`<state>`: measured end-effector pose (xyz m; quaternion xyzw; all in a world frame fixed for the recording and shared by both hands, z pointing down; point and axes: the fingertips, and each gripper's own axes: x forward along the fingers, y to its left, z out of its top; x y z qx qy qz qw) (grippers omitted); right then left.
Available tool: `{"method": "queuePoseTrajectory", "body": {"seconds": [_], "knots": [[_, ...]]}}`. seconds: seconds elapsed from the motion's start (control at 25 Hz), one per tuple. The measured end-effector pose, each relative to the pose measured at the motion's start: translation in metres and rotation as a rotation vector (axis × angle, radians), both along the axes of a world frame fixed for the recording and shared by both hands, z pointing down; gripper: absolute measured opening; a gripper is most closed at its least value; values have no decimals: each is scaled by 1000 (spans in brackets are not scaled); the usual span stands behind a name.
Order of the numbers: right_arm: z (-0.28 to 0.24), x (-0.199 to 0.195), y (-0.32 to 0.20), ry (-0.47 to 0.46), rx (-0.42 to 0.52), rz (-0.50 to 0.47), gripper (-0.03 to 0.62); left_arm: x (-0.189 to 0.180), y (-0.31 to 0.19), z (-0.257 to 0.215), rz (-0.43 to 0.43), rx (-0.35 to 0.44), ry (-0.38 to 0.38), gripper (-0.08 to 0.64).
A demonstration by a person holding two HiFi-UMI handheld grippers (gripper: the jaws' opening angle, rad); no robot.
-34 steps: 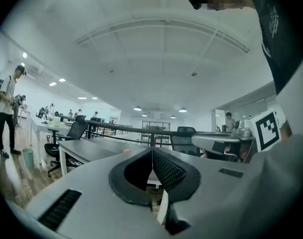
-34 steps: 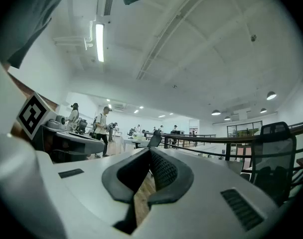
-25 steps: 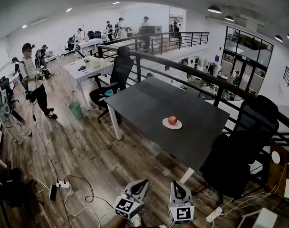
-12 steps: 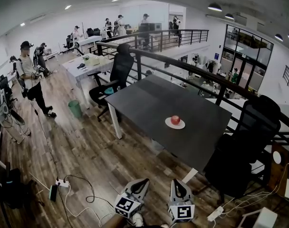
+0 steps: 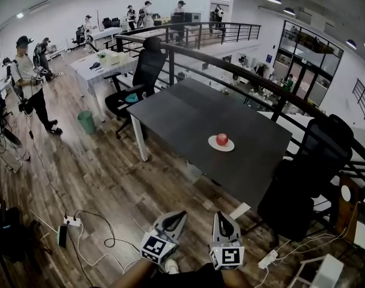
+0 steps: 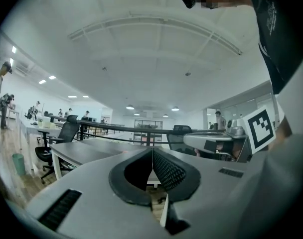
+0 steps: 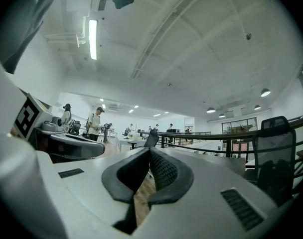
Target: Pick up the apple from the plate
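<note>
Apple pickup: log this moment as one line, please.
apple: on plate, untouched | left gripper: shut, empty | right gripper: shut, empty | both: short of table, over floor

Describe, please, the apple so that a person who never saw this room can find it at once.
Find the large dark table in the middle of the room. Toward its right side lies a small white plate. The apple sits on it, the only red, round thing on that table.
</note>
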<state>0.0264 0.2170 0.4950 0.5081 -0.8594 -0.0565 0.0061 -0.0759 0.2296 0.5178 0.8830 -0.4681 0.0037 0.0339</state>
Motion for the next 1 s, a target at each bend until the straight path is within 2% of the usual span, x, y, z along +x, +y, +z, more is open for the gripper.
{"method": "queuePoseTrajectory", "body": {"seconds": [0.12, 0.36, 0.76, 1.0], "knots": [[10, 2, -7, 5, -25, -1, 25, 7, -10, 9, 9, -36, 16, 24], [13, 24, -40, -3, -52, 5, 25, 35, -47, 6, 20, -39, 3, 23], [-1, 94, -109, -57, -29, 56, 25, 92, -120, -4, 17, -64, 22, 24], [-3, 111, -131, -60, -5, 27, 23, 106, -142, -7, -3, -53, 9, 25]]}}
